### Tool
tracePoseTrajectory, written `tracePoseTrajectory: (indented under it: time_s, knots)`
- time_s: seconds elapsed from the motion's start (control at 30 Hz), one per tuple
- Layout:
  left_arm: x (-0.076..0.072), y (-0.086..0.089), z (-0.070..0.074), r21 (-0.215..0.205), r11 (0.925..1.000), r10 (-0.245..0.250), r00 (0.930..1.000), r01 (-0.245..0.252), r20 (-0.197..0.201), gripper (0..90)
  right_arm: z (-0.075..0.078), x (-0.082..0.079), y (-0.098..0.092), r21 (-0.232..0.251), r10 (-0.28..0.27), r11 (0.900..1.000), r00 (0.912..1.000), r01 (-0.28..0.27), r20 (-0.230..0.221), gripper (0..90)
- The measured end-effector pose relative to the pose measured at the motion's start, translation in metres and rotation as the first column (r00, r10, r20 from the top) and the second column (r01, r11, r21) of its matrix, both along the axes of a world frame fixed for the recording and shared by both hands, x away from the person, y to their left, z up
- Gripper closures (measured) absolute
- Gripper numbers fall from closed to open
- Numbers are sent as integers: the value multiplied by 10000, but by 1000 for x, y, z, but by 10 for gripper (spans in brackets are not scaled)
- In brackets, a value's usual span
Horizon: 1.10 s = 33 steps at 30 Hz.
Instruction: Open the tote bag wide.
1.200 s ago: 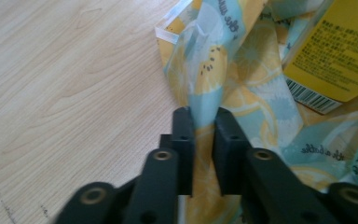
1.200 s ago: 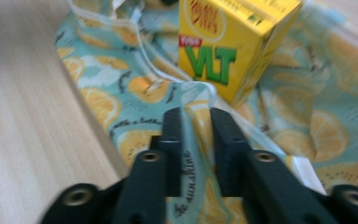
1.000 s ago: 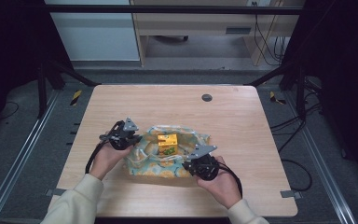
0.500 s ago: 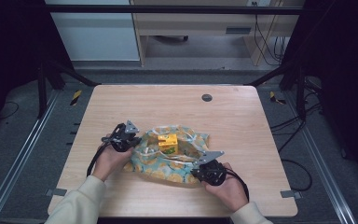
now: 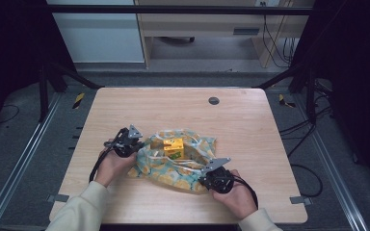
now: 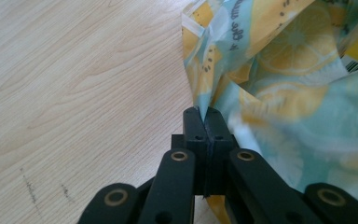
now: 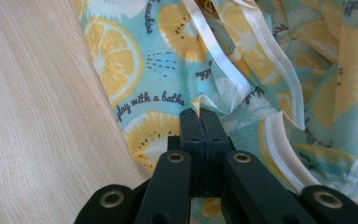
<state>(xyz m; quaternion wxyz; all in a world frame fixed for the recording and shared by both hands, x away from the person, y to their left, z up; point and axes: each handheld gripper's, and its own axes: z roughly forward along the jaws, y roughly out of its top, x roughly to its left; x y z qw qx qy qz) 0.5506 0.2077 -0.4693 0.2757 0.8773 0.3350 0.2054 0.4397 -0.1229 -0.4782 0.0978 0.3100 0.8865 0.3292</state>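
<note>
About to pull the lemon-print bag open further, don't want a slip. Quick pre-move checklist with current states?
1. Left gripper shut on the bag edge: ok.
2. Right gripper shut on a bag fold: ok.
3. How deep each pinch sits: cannot tell, little material shows past the jaws.
4. Yellow box inside the bag, away from both grippers: ok.
5. Table bare beyond the bag: ok.
</note>
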Motion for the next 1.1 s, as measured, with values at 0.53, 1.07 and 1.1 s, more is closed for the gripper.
tracePoseTrajectory:
  time_s: [0.53,1.07,1.1]
  knots:
    - [4,5,0,97,9998,180,9998,-179,-105,900,-2,-5,-1,-63,129,9999,9994,-131,-312,900]
    - [2,6,3,76,9998,180,9998,-180,-7,890,3,-8,-4,215,184,9996,9998,-184,29,898]
    - [2,6,3,104,9998,185,9998,-184,-38,893,3,-7,-5,245,209,9995,9997,-211,85,900]
